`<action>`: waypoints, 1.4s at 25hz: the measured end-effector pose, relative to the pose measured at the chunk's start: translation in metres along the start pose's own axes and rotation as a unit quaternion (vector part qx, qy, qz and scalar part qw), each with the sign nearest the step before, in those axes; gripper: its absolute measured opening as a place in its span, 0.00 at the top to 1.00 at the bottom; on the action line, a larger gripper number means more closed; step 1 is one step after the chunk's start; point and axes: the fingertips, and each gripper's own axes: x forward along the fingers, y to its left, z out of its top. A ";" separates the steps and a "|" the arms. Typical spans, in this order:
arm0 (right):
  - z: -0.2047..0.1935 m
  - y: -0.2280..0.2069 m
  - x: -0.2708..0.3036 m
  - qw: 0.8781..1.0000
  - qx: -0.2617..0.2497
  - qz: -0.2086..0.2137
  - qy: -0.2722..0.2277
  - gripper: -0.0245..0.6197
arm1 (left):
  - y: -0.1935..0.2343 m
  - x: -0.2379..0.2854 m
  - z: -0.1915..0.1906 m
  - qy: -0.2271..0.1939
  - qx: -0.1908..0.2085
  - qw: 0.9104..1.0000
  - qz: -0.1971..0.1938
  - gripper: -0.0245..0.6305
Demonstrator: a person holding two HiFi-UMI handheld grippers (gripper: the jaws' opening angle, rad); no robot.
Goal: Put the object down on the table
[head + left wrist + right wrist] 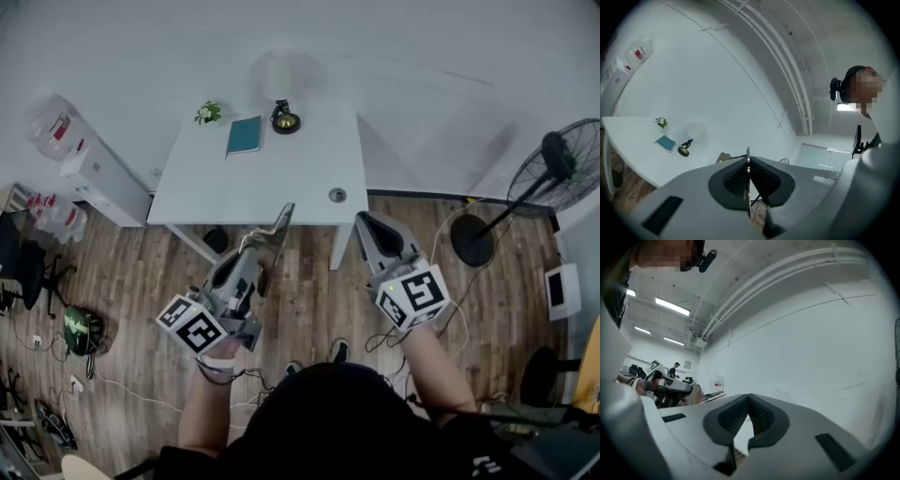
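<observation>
1. A wood floor (pixel 309 300) meets a plain white wall, and a white table (pixel 281 178) stands against that wall.
2. Nearest to us, the left forearm (pixel 208 408) and the right forearm (pixel 439 370) reach forward towards the table. Each gripper's marker cube faces up.
3. The left gripper (pixel 262 246) sits just short of the table's near edge, slanting up and to the right. Its jaws are clamped on a thin flat grey object (pixel 282 221). The object is held off the table, and in the head view its far end overlaps the table's near edge.
4. The right gripper (pixel 369 225) is level with the left one, in front of the table's near right corner, and points at the table. Its pads are pressed flat against each other.
5. A small round thing (pixel 337 195) lies on the table near its near right edge. Along the table's far edge stand a teal book (pixel 245 134), a lamp (pixel 282 108) and a small plant (pixel 208 112).
6. In the left gripper view the object shows only edge-on, as a thin line between the pads, so we cannot tell what it is. The cubes hide most of both hands. The frame edge cuts off the fan (pixel 561 169) to the right of the table.
</observation>
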 end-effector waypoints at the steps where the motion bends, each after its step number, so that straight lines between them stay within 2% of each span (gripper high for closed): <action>1: 0.000 0.000 0.000 1.000 0.000 0.000 0.000 0.95 | -0.001 0.000 0.000 0.000 0.001 1.000 0.000 0.95; 6: -0.004 -0.006 0.000 1.000 0.002 0.002 0.002 0.95 | -0.002 0.007 -0.003 0.002 0.003 1.000 0.001 0.95; 13: -0.014 -0.044 -0.008 0.999 0.033 -0.024 -0.004 0.95 | 0.001 0.026 -0.012 0.009 0.003 1.000 0.018 0.95; 24: -0.037 -0.088 -0.004 0.998 0.068 -0.007 0.004 0.95 | 0.000 0.053 -0.034 0.015 0.006 0.999 0.046 0.95; 30: -0.051 -0.105 0.019 0.997 0.073 -0.007 0.021 0.95 | 0.027 0.074 -0.034 0.020 -0.006 0.999 0.050 0.95; 35: -0.068 -0.125 0.054 0.996 0.070 -0.025 0.039 0.95 | 0.078 0.105 -0.035 0.029 -0.029 0.998 0.041 0.95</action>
